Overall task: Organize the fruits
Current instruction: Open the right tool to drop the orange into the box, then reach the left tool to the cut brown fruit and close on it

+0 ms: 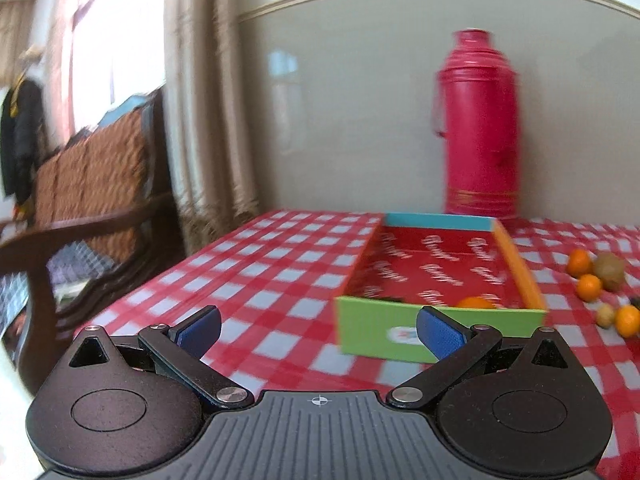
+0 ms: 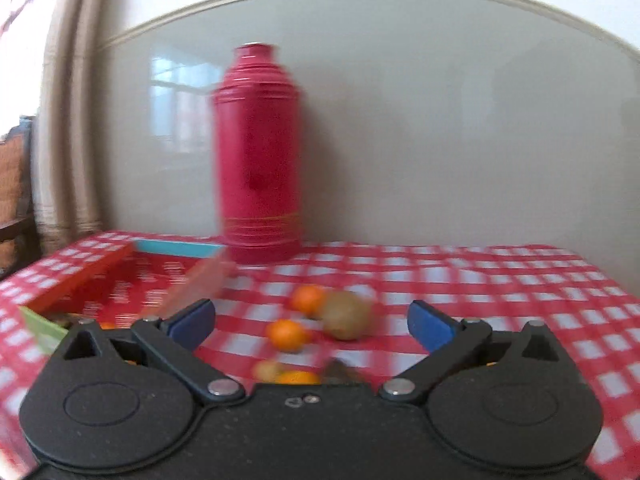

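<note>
Between picks, fruit tidy-up under way on a checked tablecloth [image 2: 480,280].
Both the left gripper [image 1: 318,330] and right gripper [image 2: 310,326] gape wide, holding nothing; one mandarin [image 1: 476,303] lies in the cardboard tray [image 1: 440,332]. Next, likely: the right closes on a loose mandarin [image 2: 287,335] beside the kiwi [image 2: 347,316].

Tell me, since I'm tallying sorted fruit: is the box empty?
Not empty. In the left wrist view an orange fruit shows inside the box, just behind its green front wall. How much else lies inside is hidden.

Red-white checked tablecloth [image 1: 280,264], crimson flask [image 1: 478,128], orange tangerines [image 2: 286,334], blue-padded jaws
</note>
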Available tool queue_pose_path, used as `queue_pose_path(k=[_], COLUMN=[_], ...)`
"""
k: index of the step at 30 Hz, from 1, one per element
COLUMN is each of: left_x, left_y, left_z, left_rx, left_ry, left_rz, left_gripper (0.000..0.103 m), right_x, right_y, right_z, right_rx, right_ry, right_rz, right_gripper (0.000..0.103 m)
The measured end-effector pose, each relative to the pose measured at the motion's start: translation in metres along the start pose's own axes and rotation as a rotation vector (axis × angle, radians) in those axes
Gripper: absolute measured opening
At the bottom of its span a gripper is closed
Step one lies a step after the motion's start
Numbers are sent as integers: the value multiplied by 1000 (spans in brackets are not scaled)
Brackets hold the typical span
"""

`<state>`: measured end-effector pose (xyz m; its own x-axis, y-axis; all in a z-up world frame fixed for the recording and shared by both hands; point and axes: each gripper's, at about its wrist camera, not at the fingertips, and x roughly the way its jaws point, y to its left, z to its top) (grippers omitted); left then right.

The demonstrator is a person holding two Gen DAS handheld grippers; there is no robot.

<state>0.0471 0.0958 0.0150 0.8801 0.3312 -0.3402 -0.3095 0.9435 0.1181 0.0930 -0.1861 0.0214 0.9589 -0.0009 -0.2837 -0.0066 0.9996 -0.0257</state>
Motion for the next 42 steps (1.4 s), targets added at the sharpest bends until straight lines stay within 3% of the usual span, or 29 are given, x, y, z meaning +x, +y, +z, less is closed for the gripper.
queue_pose_path(k=[6, 11, 21, 28, 31, 37, 39, 42], left_x=[-10, -19, -39, -39, -38, -27, -26, -22], left_y=[-48, -95, -181, -226, -240, -257, -259, -266], left_z=[7, 16, 19, 8, 3, -4, -6, -8], left_rx=[112, 158, 216, 221, 233, 213, 216, 217], left_ry=[-28, -25, 5, 51, 72, 139, 146, 176], left_rz=[-116, -244, -384, -392, -393, -386, -388, -405], left_gripper=[103, 103, 102, 102, 87, 86, 81, 63], right_x=[-8, -14, -39, -46, -47, -50, -51, -50], right_y=[-43, -78, -121, -135, -138, -145, -150, -153], right_z=[-12, -20, -33, -35, -36, -37, -38, -39], right_rx=[60, 104, 153, 163, 166, 167, 180, 189], right_ry=[-23, -1, -9, -20, -23, -39, -38, -25], right_rz=[-226, -322, -415, -448, -455, -546, -554, -556], right_gripper=[97, 97, 97, 97, 97, 97, 97, 97])
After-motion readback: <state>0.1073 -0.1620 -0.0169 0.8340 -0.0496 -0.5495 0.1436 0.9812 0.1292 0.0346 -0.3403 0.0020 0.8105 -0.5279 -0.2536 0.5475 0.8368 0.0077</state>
